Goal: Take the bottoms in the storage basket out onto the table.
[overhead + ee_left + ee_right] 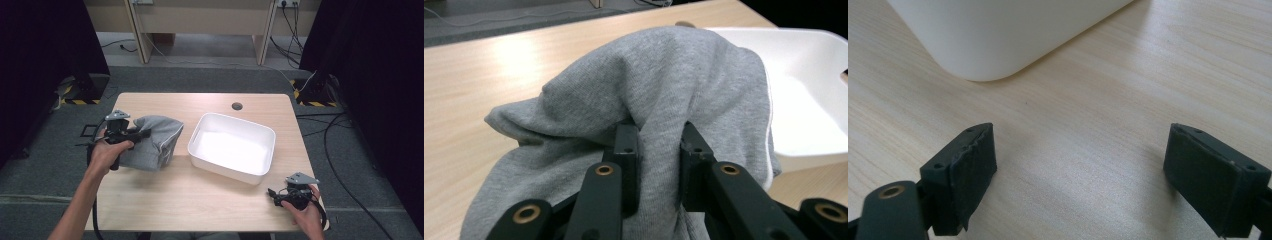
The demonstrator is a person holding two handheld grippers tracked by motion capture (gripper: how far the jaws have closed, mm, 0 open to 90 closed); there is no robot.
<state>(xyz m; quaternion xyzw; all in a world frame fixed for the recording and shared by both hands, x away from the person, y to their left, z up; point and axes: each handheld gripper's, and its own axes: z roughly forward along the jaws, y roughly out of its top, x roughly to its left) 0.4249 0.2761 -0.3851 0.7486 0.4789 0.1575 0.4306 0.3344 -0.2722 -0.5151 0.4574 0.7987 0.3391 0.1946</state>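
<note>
I have the left gripper clamped on a pinched fold of the grey cloth, and most of the cloth bunches up in front of and above the jaws, with a loose skirt hanging below them. From the high view the cloth sits just off the left gripper, close beside the white bin but not over it. My worry is the grip: I hold only a narrow ridge of fabric, so a quick swing toward the bin could let it creep out of the pads and drop the cloth on the desk short of the rim. The hanging part could also catch the near wall of the bin and push or tip it, since the bin looks light and nothing pins it. The right gripper stands wide open with nothing between its jaws, low over the desk, the bin's corner ahead of it; in the high view the right gripper is well apart from the cloth, so it cannot steady the bin at once if it slides.
</note>
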